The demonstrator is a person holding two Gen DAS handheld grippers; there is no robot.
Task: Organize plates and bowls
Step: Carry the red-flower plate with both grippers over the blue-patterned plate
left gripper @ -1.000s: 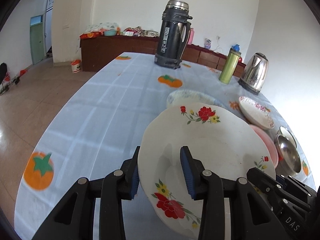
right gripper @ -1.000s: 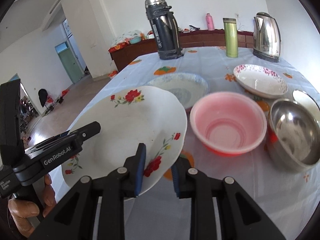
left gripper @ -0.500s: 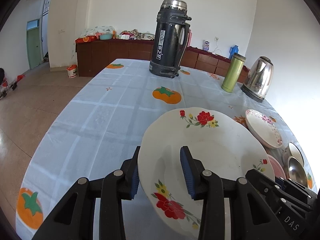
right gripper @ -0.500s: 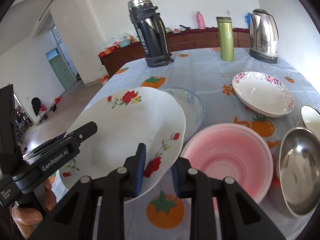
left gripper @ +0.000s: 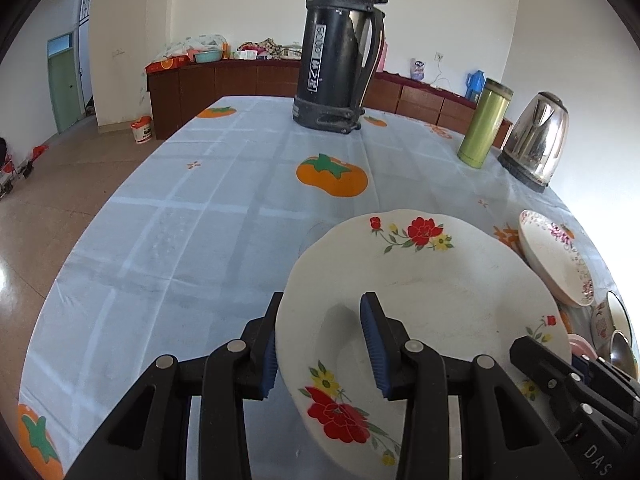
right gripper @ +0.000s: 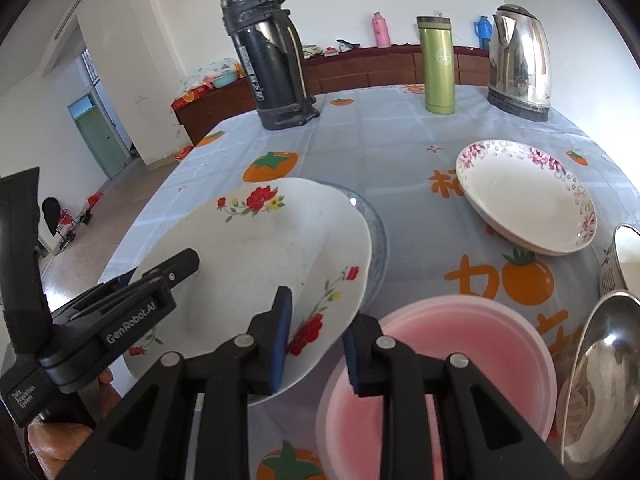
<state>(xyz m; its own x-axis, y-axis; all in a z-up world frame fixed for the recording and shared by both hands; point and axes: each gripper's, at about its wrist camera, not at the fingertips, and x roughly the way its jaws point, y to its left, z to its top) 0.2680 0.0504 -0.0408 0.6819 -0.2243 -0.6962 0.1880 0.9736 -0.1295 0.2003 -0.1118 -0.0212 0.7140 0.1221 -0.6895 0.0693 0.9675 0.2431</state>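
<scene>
A white plate with red flowers (left gripper: 420, 292) is held above the tablecloth by both grippers. My left gripper (left gripper: 322, 340) is shut on its left rim, one blue pad under the rim and one inside the dish. My right gripper (right gripper: 316, 320) is shut on the opposite rim (right gripper: 320, 320) and shows in the left wrist view as a black finger (left gripper: 560, 376). The white flowered plate (right gripper: 260, 248) hangs over a pale blue plate (right gripper: 378, 240) on the table, hiding most of it. A pink bowl (right gripper: 460, 344) sits just right of my right gripper.
A white plate with purple flowers (right gripper: 524, 196) lies to the right, with a steel bowl (right gripper: 600, 368) and another small bowl (right gripper: 624, 256) at the right edge. At the back stand a black thermos (left gripper: 336, 60), a green flask (left gripper: 484, 124) and a steel kettle (left gripper: 538, 140).
Both grippers have carried the flowered plate forward across the table toward the thermos. It now covers most of the pale blue plate, and the pink bowl sits closer to my right gripper.
</scene>
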